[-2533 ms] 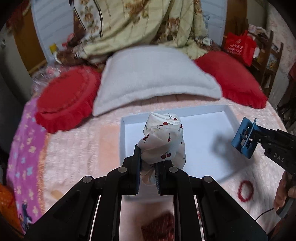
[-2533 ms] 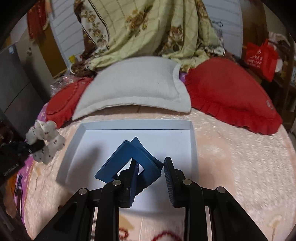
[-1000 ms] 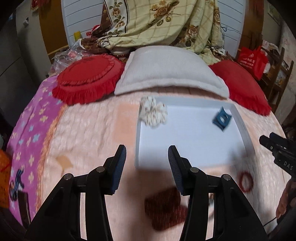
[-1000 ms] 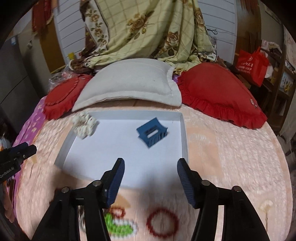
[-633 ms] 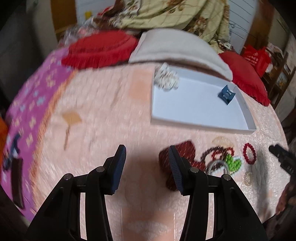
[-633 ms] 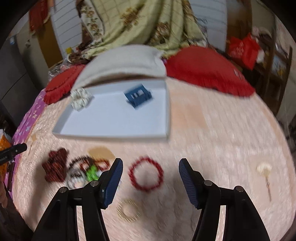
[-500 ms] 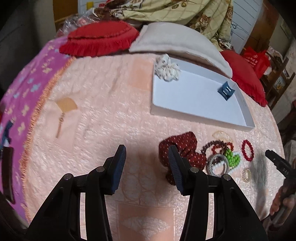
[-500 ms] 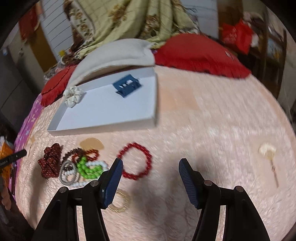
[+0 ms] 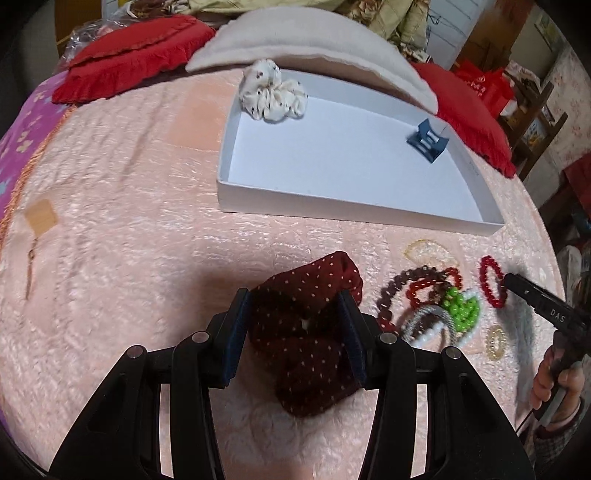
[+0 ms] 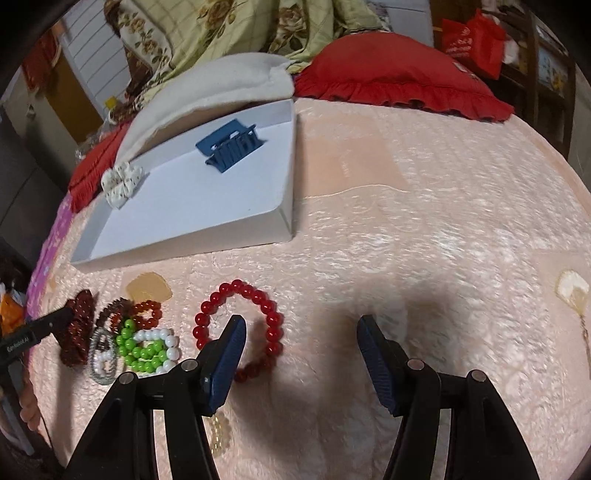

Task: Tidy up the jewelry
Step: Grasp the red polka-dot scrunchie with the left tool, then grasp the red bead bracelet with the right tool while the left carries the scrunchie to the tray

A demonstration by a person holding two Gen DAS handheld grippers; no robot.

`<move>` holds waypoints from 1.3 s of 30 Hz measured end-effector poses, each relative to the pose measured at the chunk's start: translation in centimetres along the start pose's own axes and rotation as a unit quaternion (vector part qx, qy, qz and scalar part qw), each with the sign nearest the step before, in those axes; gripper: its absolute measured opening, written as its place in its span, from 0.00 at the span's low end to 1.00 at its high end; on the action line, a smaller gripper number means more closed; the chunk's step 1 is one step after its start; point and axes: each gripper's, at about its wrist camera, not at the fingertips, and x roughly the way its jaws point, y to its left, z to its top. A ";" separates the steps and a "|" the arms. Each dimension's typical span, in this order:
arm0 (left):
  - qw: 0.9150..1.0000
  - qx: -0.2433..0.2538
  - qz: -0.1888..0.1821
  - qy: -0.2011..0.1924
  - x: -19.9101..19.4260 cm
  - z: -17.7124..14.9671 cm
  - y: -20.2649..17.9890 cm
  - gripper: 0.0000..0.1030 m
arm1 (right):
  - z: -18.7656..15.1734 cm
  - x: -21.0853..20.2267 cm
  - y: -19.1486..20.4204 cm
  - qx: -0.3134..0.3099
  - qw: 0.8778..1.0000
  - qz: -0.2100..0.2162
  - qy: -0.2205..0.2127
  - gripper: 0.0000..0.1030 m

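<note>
Left gripper [image 9: 295, 332] straddles the dark-red scrunchie [image 9: 306, 343], jaws apart; right gripper [image 10: 299, 354] gapes beside the red bracelet [image 10: 240, 328].

A plush grey rectangular pillow [image 9: 310, 44] lies far, between two red ruffled fabric cushions [image 9: 129, 51]; a floral quilt [image 10: 229, 33] is heaped behind.

- The left gripper [image 9: 295, 332] straddles a dark red dotted scrunchie [image 9: 306, 339] on the pink bedspread [image 9: 129, 221], its jaws apart.
- A white tray [image 9: 332, 206] holds a cherry-print scrunchie [image 9: 271, 90] at its far left corner.
- A blue hair claw [image 9: 426, 140] lies near the tray's far right edge.
</note>
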 end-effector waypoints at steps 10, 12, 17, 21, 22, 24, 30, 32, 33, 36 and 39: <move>0.999 0.026 0.024 -0.007 1.2 -0.1 -0.9 0.39 | -0.3 1.3 4.0 -0.089 0.994 -0.060 -0.020 0.39; 1.000 0.025 0.017 0.002 1.1 -0.1 -1.1 0.11 | -0.3 1.3 4.5 -0.094 0.994 -0.056 -0.019 0.25; 0.998 0.046 0.028 -0.017 -1.4 -0.6 -2.6 0.09 | -0.1 0.7 4.6 -0.078 0.996 -0.029 -0.012 0.08; 0.997 0.059 0.028 -0.046 -4.6 -1.2 -3.7 0.09 | -0.3 -1.4 4.4 -0.059 0.998 -0.014 -0.030 0.08; 0.997 0.060 0.025 -0.051 -5.2 -1.3 -3.8 0.09 | -0.3 -2.0 4.4 -0.057 0.998 -0.011 -0.033 0.08; 0.996 0.060 0.017 -0.063 -6.8 -1.4 -4.1 0.09 | -0.2 -3.1 4.4 -0.053 0.998 -0.005 -0.041 0.08; 0.995 0.053 0.007 -0.083 -9.9 -1.6 -4.3 0.09 | 0.2 -6.9 5.1 -0.055 0.996 0.004 -0.070 0.08; 0.995 0.051 0.004 -0.087 -10.7 -1.6 -4.1 0.09 | 0.6 -7.7 5.5 -0.060 0.995 0.003 -0.078 0.08; 0.995 0.051 0.004 -0.089 -11.1 -1.6 -4.1 0.09 | 0.8 -8.2 5.7 -0.063 0.995 0.001 -0.082 0.08; 0.994 0.049 0.009 -0.095 -11.8 -1.2 -3.7 0.09 | 1.5 -9.4 6.2 -0.073 0.993 -0.002 -0.092 0.08; 0.994 0.040 0.012 -0.097 -12.1 -0.2 -2.9 0.09 | 2.8 -10.2 6.8 -0.080 0.992 -0.002 -0.100 0.08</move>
